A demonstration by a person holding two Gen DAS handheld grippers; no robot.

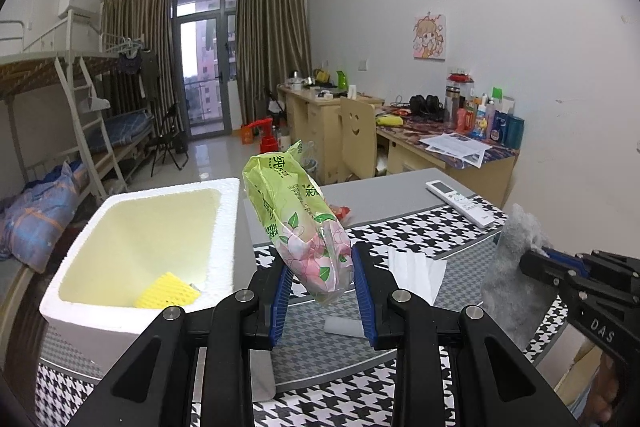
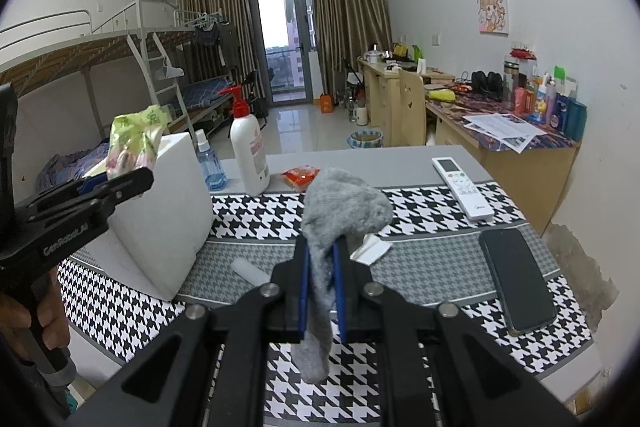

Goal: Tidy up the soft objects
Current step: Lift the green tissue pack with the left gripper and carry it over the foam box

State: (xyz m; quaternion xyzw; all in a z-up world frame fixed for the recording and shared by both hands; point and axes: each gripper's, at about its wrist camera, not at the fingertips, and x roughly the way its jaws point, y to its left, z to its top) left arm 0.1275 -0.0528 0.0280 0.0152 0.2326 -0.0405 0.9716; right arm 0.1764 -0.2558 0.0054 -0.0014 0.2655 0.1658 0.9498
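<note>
My left gripper (image 1: 322, 291) has its blue-padded jaws clamped on the lower end of a soft green plastic tissue pack printed with pink flowers (image 1: 298, 223). The pack is off the table; its long axis runs steeply up and away from me, tilted left, so its crumpled top leans toward the white foam box (image 1: 224, 227) just beside it. Inside that box, in the near corner, I see a yellow foam mesh sleeve (image 1: 166, 291).

My right gripper (image 2: 320, 283) has its jaws drawn narrow, pinching a fuzzy grey sock (image 2: 344, 211). The sock's long axis runs along the fingers: the bulky end flops forward and to the right above the tips, and the thin end hangs down behind the pads. It is above the black-and-white houndstooth cloth (image 2: 420, 211), clear of it.

On the cloth beneath I see a folded white tissue (image 2: 374, 247), a black phone (image 2: 516, 279) to the right and a white remote control (image 2: 460, 187) further back. A white pump bottle with a red top (image 2: 248, 151) stands beside the box.
</note>
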